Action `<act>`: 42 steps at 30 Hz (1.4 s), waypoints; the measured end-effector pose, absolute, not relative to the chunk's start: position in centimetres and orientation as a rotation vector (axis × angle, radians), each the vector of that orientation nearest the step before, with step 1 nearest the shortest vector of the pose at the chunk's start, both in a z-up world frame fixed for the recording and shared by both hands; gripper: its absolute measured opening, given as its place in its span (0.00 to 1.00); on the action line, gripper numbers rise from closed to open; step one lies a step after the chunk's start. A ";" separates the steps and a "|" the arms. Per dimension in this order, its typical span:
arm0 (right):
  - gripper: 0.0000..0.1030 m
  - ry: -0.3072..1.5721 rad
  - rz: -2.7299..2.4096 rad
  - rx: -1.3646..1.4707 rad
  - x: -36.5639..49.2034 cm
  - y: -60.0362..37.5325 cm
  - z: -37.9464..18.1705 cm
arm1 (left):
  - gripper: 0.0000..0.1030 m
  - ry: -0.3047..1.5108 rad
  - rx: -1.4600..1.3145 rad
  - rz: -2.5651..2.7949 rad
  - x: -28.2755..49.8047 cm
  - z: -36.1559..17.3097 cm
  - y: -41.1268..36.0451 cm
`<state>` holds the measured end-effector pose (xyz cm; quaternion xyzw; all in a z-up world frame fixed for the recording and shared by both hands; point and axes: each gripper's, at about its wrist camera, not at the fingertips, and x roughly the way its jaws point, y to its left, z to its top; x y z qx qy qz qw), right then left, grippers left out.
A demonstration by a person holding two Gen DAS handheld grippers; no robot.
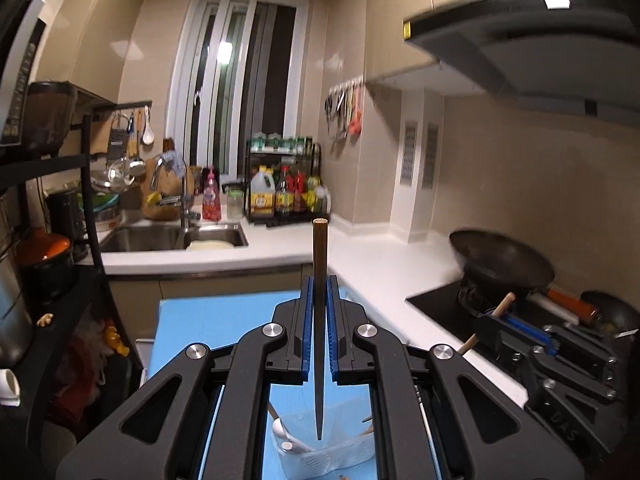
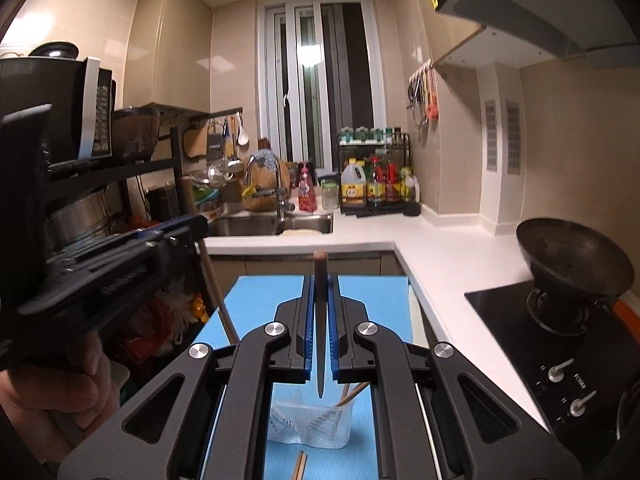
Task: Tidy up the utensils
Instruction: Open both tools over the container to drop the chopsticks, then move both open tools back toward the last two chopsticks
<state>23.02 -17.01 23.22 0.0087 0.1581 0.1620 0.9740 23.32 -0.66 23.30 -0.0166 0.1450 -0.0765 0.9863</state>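
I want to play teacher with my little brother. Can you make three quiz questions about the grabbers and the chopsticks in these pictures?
1. True or false: the left gripper is shut on a dark chopstick.
2. Where does the tip of the brown chopstick in the right gripper point? A) at the wok B) down over the clear holder C) at the sink
3. Fill in: the clear holder stands on a ____ mat.

Key: 1 true; 2 B; 3 blue
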 end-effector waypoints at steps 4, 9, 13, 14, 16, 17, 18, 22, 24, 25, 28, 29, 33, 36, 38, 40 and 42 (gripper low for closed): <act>0.06 0.372 0.353 -0.012 23.9 -16.4 21.6 | 0.06 0.435 0.024 -0.165 26.0 20.0 -1.8; 0.15 0.410 0.362 -0.046 23.7 -16.1 21.0 | 0.24 0.544 0.033 -0.196 27.1 17.6 -2.1; 0.25 0.395 0.353 -0.056 21.8 -16.6 21.5 | 0.30 0.509 -0.013 -0.199 25.2 18.4 -0.8; 0.25 0.394 0.350 -0.057 21.4 -16.7 21.6 | 0.30 0.498 -0.024 -0.197 24.4 18.7 -0.4; 0.25 0.389 0.346 -0.053 20.1 -17.1 21.7 | 0.30 0.483 -0.034 -0.193 23.1 19.0 -0.1; 0.25 0.385 0.346 -0.053 19.6 -17.3 21.8 | 0.30 0.477 -0.035 -0.189 22.2 19.0 0.1; 0.25 0.380 0.346 -0.053 18.6 -17.6 21.8 | 0.30 0.470 -0.033 -0.184 21.1 19.1 0.2; 0.25 0.370 0.345 -0.052 15.3 -18.4 21.2 | 0.30 0.452 -0.013 -0.148 17.0 18.3 0.4; 0.25 0.375 0.346 -0.050 13.4 -18.8 20.2 | 0.30 0.456 -0.015 -0.140 14.6 17.3 0.7; 0.25 0.382 0.345 -0.050 12.6 -18.9 19.7 | 0.30 0.460 -0.015 -0.136 13.7 16.7 0.8; 0.22 0.408 0.351 -0.035 10.4 -19.1 17.8 | 0.30 0.485 -0.023 -0.125 10.9 14.3 0.9; 0.21 0.413 0.353 -0.030 9.8 -19.2 17.3 | 0.30 0.495 -0.020 -0.120 10.0 13.4 0.9; 0.18 0.445 0.347 -0.004 7.7 -19.5 14.5 | 0.30 0.526 -0.030 -0.076 7.6 10.5 1.0; 0.18 0.465 0.332 0.004 6.8 -19.7 12.4 | 0.30 0.542 -0.052 -0.044 6.1 8.9 1.3; 0.18 0.473 0.323 0.010 6.3 -19.7 11.0 | 0.30 0.547 -0.056 -0.035 5.3 8.3 1.2; 0.18 0.487 0.317 0.020 6.0 -19.4 8.9 | 0.30 0.549 -0.076 -0.028 4.6 7.7 1.3; 0.18 0.517 0.299 0.027 5.9 -19.2 6.6 | 0.30 0.540 -0.090 -0.012 3.9 6.9 1.3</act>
